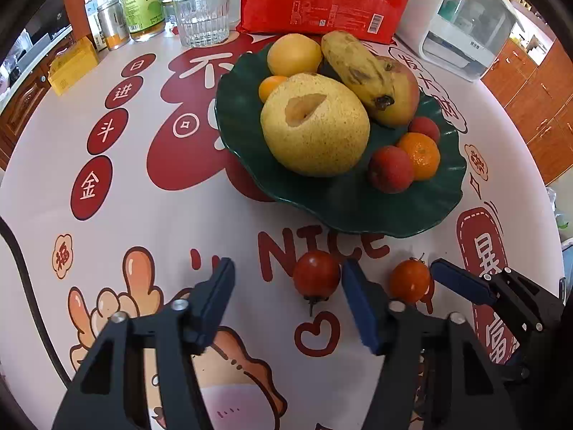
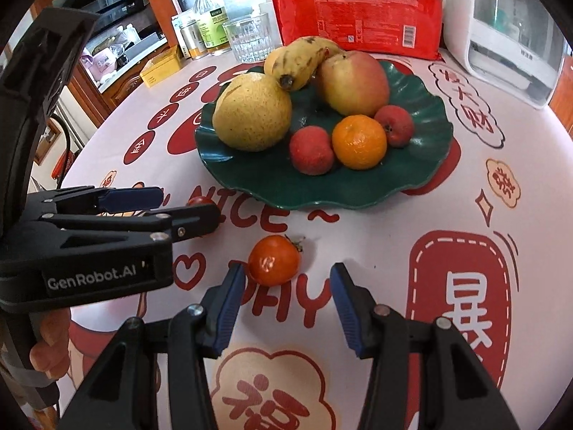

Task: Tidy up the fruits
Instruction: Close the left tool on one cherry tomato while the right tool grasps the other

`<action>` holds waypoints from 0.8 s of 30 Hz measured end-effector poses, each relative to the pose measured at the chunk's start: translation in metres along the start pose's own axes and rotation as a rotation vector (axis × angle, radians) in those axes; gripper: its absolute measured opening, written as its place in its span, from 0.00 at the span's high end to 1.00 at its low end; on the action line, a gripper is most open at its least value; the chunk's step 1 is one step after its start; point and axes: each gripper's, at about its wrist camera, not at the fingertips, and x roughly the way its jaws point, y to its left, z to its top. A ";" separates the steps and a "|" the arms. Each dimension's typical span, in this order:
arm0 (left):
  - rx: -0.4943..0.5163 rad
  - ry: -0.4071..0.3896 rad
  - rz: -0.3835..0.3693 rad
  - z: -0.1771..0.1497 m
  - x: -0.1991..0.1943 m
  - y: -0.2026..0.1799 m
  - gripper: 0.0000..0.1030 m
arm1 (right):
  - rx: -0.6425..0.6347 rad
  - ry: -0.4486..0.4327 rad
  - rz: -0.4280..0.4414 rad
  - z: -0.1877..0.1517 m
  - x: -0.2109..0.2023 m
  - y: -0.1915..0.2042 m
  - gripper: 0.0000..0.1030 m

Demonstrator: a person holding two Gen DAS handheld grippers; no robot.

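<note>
A round table [image 1: 150, 222] with a white and red cartoon-printed cover holds a dark green, wavy-edged plate [image 1: 343, 208] heaped with fruit: a large yellow pear [image 1: 315, 125], a spotted banana [image 1: 358, 68], a red-yellow mango [image 2: 354, 82], a small orange [image 2: 359, 142] and small red fruits.

Two cherry tomatoes lie on the cloth in front of the plate, near each other but apart.

The left gripper [image 1: 288, 283] points steeply down at the darker tomato [image 1: 317, 274]. The tomato sits between the blue fingertips, close to the right-hand pad, with clear space to the left-hand pad. The jaws stand partly open and are not pressing on it.

The right gripper [image 2: 288, 281] hangs over the orange-red tomato [image 2: 274, 259]. This tomato lies just ahead of the tips, nearer the left-hand pad and seemingly just touching it, with a gap to the other pad. The jaws are partly open and hold nothing.

In the left view, the right gripper's fingers flank the orange-red tomato at the lower right.

Behind the plate stand a red packet [image 1: 326, 0], a drinking glass [image 1: 200, 18] and a bottle [image 1: 141, 3].
</note>
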 end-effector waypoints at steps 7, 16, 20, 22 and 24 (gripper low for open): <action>0.018 0.009 -0.016 -0.003 0.003 -0.006 0.63 | -0.035 -0.019 -0.027 0.001 0.002 0.005 0.58; 0.044 -0.002 -0.017 -0.007 0.001 -0.014 0.76 | -0.056 -0.034 -0.054 0.000 0.003 0.006 0.70; 0.034 -0.007 -0.022 -0.010 0.000 -0.013 0.76 | -0.051 -0.037 -0.048 0.000 0.003 0.004 0.70; 0.031 -0.007 -0.024 -0.011 -0.001 -0.011 0.77 | -0.043 -0.036 -0.042 -0.001 0.003 0.003 0.71; 0.028 -0.011 -0.023 -0.013 -0.003 -0.009 0.77 | -0.037 -0.035 -0.036 -0.001 0.002 0.003 0.71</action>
